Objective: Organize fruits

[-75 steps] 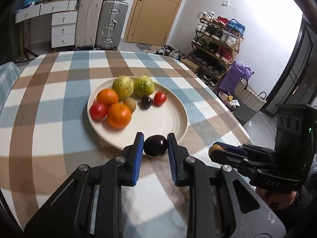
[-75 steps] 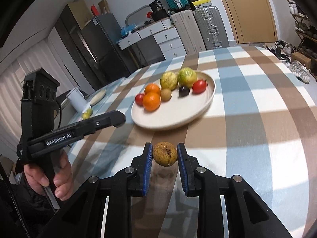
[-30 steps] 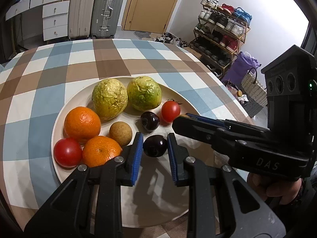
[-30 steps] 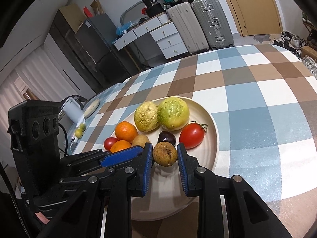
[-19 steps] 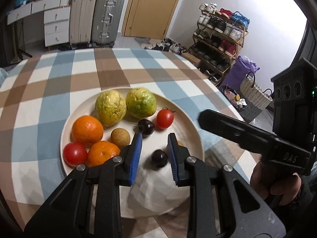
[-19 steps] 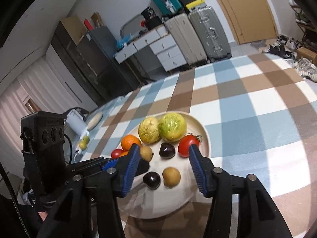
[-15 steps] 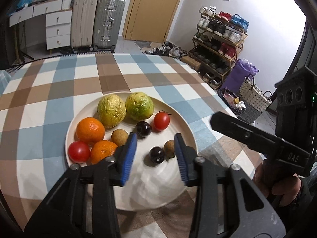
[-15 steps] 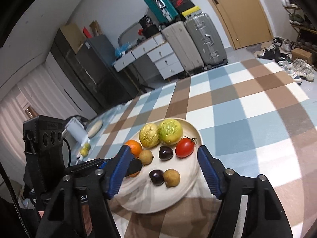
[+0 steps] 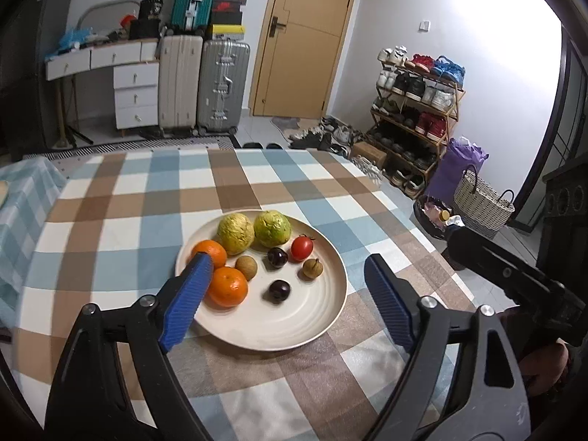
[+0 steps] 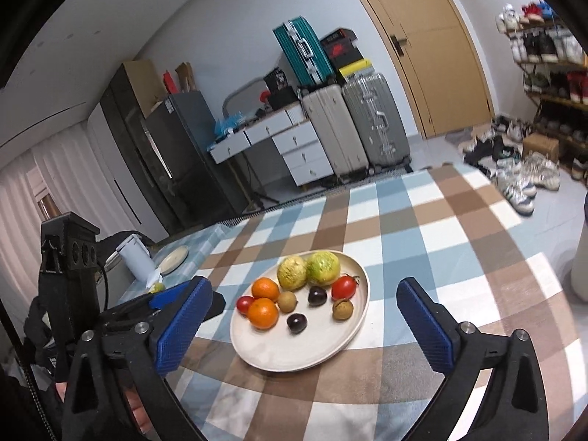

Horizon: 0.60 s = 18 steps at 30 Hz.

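1. The counter (image 9: 121, 198) wears a soft cloth checked in blue, brown and white.
2. A round, cream plate (image 9: 294, 330) with faint ridged rings sits near the middle of the counter, toward its near edge.
3. On the plate: two bumpy yellow-green fruits (image 9: 236, 233) at the far rim, touching each other; two glossy oranges (image 9: 227, 286) on the left side; a smooth red tomato (image 9: 302, 247); two small tan, rough-skinned fruits (image 9: 312, 268); two dark, shiny plums (image 9: 279, 290) toward the plate's middle.
4. The right wrist view shows a second small tomato (image 10: 245, 303) at the plate's left rim, against an orange.
5. The left tool (image 9: 290, 301) is spreading wider, with nothing gripped; its ribbed blue pads (image 9: 185, 294) frame the plate.
6. The right tool (image 10: 305, 327) is likewise widening and gripping nothing, its black arms ending in ridged blue pads.
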### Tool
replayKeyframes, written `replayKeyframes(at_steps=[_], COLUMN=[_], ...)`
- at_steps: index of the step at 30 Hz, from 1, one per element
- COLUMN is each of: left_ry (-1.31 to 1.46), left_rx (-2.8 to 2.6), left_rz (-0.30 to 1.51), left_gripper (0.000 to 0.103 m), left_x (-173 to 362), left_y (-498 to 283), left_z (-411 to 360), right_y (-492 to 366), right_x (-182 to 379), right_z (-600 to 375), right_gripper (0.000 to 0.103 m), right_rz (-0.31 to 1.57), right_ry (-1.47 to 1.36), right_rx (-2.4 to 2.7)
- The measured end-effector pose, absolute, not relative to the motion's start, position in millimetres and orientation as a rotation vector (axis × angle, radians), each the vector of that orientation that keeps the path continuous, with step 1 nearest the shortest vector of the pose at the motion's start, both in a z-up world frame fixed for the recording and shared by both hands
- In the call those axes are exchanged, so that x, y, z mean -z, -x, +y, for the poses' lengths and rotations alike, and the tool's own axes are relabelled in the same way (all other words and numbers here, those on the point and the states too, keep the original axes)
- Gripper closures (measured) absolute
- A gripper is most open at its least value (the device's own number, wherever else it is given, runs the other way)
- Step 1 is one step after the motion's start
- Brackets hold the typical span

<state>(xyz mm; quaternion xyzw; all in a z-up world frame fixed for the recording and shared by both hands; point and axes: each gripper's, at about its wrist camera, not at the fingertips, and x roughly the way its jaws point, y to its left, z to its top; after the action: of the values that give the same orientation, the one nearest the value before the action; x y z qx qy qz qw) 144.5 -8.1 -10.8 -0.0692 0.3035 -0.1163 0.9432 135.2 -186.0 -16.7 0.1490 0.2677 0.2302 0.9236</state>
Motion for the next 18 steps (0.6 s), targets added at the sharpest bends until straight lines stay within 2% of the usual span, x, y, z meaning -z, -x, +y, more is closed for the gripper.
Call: replayKeyframes(at_steps=[2,5,18], left_ry=[0.136,0.146,0.109], left_rx=[0.222,0.200,0.110], left_rz=[0.592,0.547,0.367], left_gripper=[0.015,0.002,0.001], left_x=[1.6,-10.5,-38.7], left_y=[-131.6,-112.2,-42.0], left_z=[-4.9,1.4,12.9], right_y=[-124.4,-109.4,-41.3], right_x=[8.2,-2.6,-31.3], right_z=[-182.8,-177.2,-159.5], right_gripper=[0.000,0.000,0.000], right_rz=[0.526,0.485,0.260], right_ry=[-0.293,-0.270,-0.132], right_rx=[-0.479,-0.484,-0.448])
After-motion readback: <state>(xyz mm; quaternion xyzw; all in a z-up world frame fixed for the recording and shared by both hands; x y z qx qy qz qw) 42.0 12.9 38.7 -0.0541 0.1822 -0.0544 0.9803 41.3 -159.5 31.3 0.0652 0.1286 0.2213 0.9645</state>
